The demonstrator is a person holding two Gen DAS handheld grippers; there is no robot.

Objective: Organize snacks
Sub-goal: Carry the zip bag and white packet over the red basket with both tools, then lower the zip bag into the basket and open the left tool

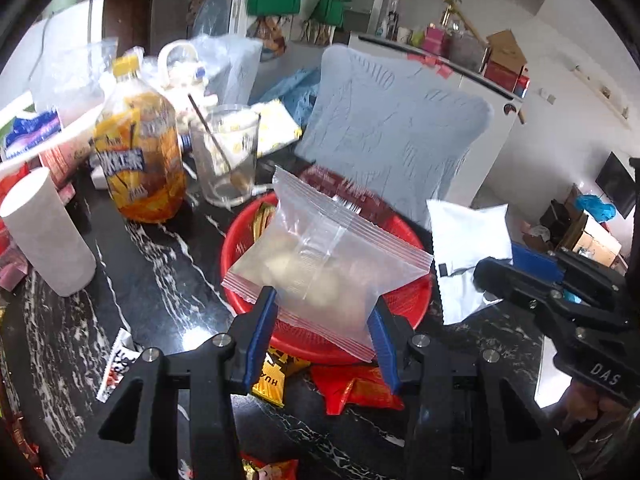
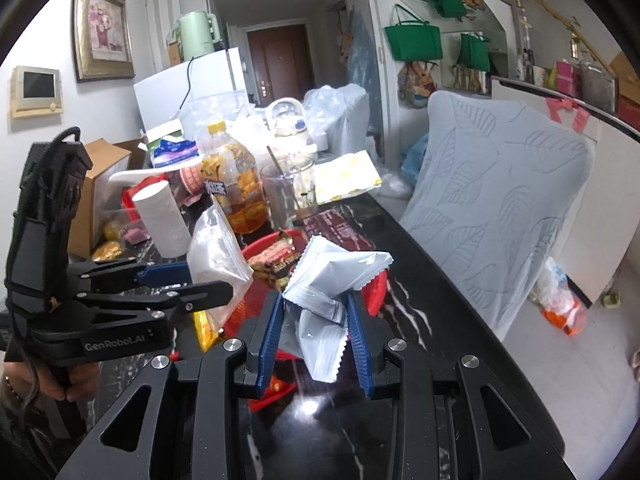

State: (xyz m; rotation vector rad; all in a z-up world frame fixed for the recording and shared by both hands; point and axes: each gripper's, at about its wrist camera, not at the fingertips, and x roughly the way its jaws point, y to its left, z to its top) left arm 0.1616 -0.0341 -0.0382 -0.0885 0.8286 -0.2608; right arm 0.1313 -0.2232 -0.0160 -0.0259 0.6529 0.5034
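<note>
My left gripper (image 1: 323, 306) is shut on a clear zip bag (image 1: 320, 256) with pale snack pieces inside, held over a red basket (image 1: 404, 304) on the black marble table (image 1: 152, 280). In the right wrist view my right gripper (image 2: 314, 306) is shut on a crumpled white foil packet (image 2: 332, 280), just right of the red basket (image 2: 376, 292). That view shows the left gripper (image 2: 188, 280) with the clear zip bag (image 2: 216, 252) at the left. The white foil packet (image 1: 464, 248) and the right gripper (image 1: 496, 272) appear at the right in the left wrist view. Wrapped snacks (image 2: 276, 262) lie in the basket.
An orange drink bottle (image 1: 140, 160), a glass with a spoon (image 1: 226, 152) and a white paper cup (image 1: 48, 236) stand behind and left of the basket. Loose snack packets (image 1: 352, 390) lie in front of it. A pale blue covered chair (image 2: 492, 200) stands at the table's right edge.
</note>
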